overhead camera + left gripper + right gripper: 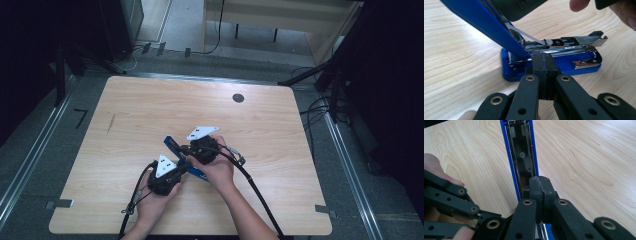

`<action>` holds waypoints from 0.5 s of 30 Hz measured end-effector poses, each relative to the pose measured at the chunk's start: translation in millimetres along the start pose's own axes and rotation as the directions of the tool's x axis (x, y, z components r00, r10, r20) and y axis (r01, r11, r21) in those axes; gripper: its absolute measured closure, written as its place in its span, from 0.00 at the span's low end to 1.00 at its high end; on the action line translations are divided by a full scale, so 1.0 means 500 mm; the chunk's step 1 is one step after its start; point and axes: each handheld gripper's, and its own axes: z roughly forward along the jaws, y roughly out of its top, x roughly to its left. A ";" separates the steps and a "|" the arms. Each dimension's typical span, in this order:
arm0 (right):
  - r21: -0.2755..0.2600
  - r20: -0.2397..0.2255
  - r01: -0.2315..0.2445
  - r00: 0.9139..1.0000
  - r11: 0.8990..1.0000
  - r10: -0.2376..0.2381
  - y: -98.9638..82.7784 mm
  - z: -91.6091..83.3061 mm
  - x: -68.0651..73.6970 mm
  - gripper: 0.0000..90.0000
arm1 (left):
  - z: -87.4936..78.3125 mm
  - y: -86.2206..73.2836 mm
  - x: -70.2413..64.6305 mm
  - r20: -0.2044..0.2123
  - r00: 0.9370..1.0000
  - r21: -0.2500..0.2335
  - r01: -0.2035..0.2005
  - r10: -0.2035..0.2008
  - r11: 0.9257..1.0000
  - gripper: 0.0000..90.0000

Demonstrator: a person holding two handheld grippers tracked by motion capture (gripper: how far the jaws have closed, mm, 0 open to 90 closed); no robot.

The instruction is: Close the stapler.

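Lying near the middle of the tabletop (pixel 150 110), toward the person's side, a blue stapler (pixel 172 145) is hinged open between both hands. The high view shows little more than a blue strip running between the left hand-held gripper (pixel 176 170) and the right hand-held gripper (pixel 192 148). The left gripper view adds the stapler's base (pixel 564 66) flat on the wood, its metal magazine exposed and its blue lid (pixel 486 25) raised steeply. The right gripper view looks along the lid's hollow underside (pixel 522 152). Each gripper's jaws are pressed together, pad against pad; whether either touches the stapler cannot be told from these angles. Bare wood surrounds the work on every side, widest toward the far edge, where a dark round grommet (pixel 238 98) sits.
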 end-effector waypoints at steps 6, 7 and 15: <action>-0.010 0.000 0.001 1.000 1.000 -0.001 -0.005 -0.009 -0.002 1.00 | 0.008 0.003 -0.010 0.012 1.000 -0.008 -0.010 0.010 1.000 1.00; -0.009 0.002 0.000 1.000 1.000 0.000 -0.005 -0.010 -0.002 1.00 | 0.009 0.004 -0.013 0.013 1.000 -0.007 -0.011 0.011 1.000 1.00; -0.016 0.008 -0.006 1.000 1.000 0.006 -0.011 -0.022 -0.001 1.00 | 0.023 0.010 -0.026 0.015 0.999 0.017 -0.036 0.035 0.999 1.00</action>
